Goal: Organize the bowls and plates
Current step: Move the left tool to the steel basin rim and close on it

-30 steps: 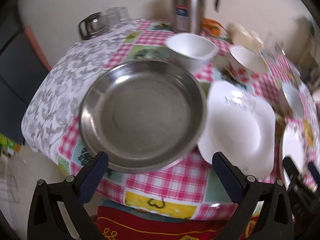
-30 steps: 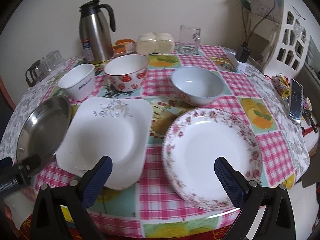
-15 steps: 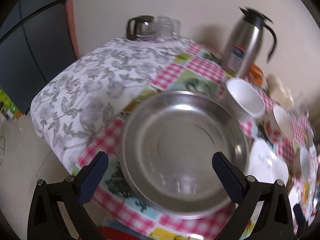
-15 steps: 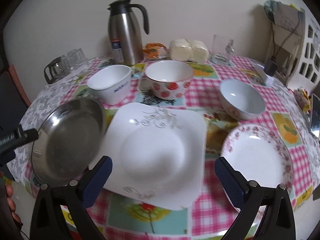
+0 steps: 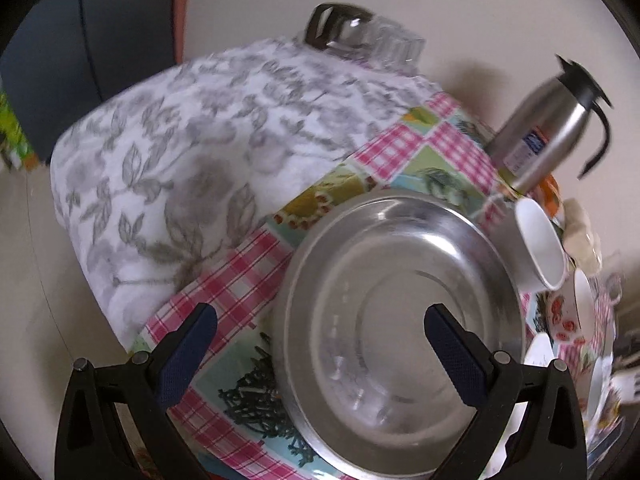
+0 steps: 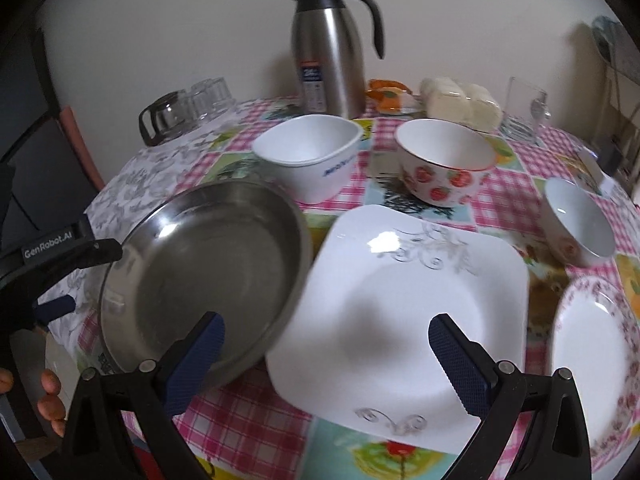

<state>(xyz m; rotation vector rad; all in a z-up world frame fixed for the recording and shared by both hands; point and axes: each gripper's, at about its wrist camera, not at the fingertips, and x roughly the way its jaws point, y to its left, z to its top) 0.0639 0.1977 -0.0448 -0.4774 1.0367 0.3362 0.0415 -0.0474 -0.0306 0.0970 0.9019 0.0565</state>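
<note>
- The steel plate [image 5: 400, 320] is seen at the surface's [image 5: 160, 152] left edge, directly ahead of the left gripper [image 5: 320, 340], whose jaws are spread wide apart and empty.
- The square white plate [image 6: 404, 312], touching the steel plate's right side, is framed by the right gripper [image 6: 326, 344], likewise spread and empty.
- The left gripper is judged nearer the steel plate.

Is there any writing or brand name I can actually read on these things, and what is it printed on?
"GenRobot.AI": white letters on the black body of the left gripper, seen from the right wrist camera.
Blue lettering on the side of the white rounded-square bowl: too blurred to read.
Blue and white label on the tall steel thermos jug: too small and blurred to read.
No other text shows.
</note>
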